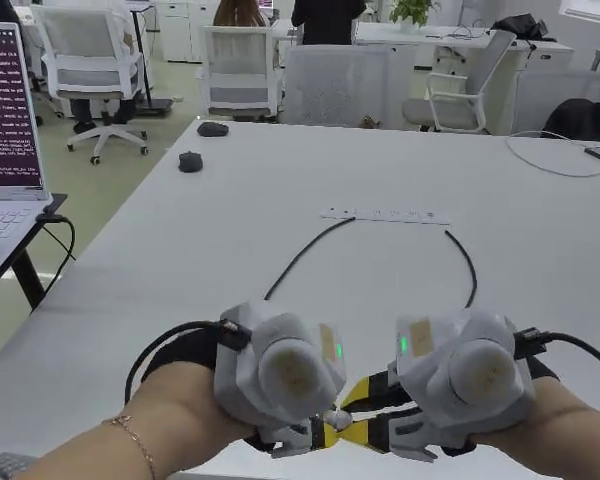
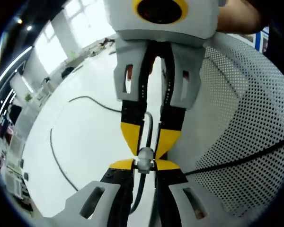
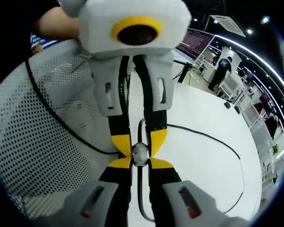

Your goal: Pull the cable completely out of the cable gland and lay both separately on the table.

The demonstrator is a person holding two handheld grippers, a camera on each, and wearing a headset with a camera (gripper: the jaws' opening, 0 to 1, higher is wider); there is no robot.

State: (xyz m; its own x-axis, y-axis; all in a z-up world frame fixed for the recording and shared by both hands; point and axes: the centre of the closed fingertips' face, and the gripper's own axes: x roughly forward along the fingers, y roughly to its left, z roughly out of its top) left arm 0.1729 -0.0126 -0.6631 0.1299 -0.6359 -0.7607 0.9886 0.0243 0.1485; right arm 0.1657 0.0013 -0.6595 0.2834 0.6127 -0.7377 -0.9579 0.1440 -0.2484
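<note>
Office: swivel chairs (image 1: 92, 62), desks (image 1: 450, 40), laptop (image 1: 5, 150), mouse (image 1: 190, 162).

No legible text
We see lines of writing on the laptop screen (image 1: 5, 110), too small for us to read.

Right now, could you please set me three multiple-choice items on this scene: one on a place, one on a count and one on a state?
1. Where is the cable gland?
A lying loose by itself
B between the tips of the left gripper and right gripper
C in a bare hand

2. How many computer mice lie on the table?
A none
B two
C four

3. The cable is:
A threaded through the gland
B pulled fully out
C cut in two

Answers:
1 B: both gripper views show the tips meeting on it.
2 B: a second one sits nearby.
3 A: cable leaves the gland on both sides.
</note>
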